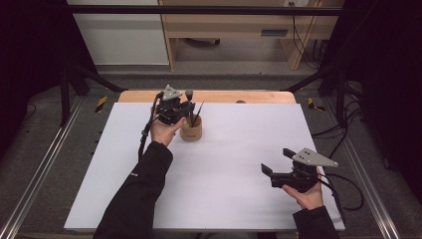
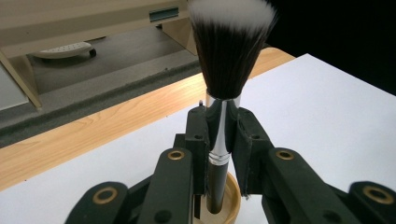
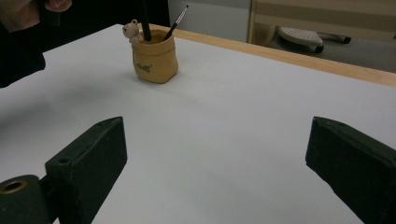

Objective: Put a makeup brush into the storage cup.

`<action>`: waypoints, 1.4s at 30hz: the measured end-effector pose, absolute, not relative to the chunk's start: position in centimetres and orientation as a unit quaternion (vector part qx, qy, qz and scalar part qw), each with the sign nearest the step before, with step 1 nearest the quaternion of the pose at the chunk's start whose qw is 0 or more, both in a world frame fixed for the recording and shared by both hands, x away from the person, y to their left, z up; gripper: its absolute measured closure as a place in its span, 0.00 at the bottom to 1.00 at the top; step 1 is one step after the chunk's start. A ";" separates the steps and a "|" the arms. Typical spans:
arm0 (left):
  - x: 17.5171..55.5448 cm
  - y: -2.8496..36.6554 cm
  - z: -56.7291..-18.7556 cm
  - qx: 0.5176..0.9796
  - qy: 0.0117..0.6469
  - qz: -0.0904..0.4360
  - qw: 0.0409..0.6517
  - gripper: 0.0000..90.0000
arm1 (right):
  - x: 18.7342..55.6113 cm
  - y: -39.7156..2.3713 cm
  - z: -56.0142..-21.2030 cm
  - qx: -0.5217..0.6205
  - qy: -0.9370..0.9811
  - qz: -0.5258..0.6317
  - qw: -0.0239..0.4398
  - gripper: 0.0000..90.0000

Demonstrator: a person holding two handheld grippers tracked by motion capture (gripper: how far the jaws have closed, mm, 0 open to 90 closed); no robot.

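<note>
A tan pot (image 1: 191, 131) stands on the white board (image 1: 224, 164) near the far edge; in the right gripper view the tan pot (image 3: 154, 57) has a small bear figure on its rim. My left gripper (image 1: 185, 111) is shut on a big make-up brush (image 2: 221, 121), held upright by its silver and black handle, with the handle's lower end inside the pot (image 2: 231, 196). A thin brush (image 1: 198, 113) leans in the same pot. My right gripper (image 1: 277, 160) rests open over the board at the near right, nothing between its jaws.
A wooden table edge (image 1: 224, 96) runs behind the board. Beyond it stand a light wooden desk (image 1: 239, 25) and a dark metal frame (image 1: 199, 10). Cables (image 1: 343, 191) trail off the right gripper to the right.
</note>
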State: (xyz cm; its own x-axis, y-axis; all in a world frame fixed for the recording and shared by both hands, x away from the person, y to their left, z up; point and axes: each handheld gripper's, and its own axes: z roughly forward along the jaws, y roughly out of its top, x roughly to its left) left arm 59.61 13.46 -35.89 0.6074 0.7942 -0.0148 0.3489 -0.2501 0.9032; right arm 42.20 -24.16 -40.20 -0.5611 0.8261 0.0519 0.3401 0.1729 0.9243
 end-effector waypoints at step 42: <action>59.3 13.1 -40.4 0.775 0.388 0.215 0.450 0.85 | 42.2 -24.0 -40.3 0.401 0.728 0.502 0.239 0.06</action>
State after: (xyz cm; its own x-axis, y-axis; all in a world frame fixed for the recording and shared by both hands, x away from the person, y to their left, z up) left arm 59.35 13.07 -40.37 0.6065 0.7949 -0.0164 0.4086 -0.2939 0.8641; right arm 42.20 -23.98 -40.29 -0.5647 0.8235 0.0544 0.3439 0.1749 0.9226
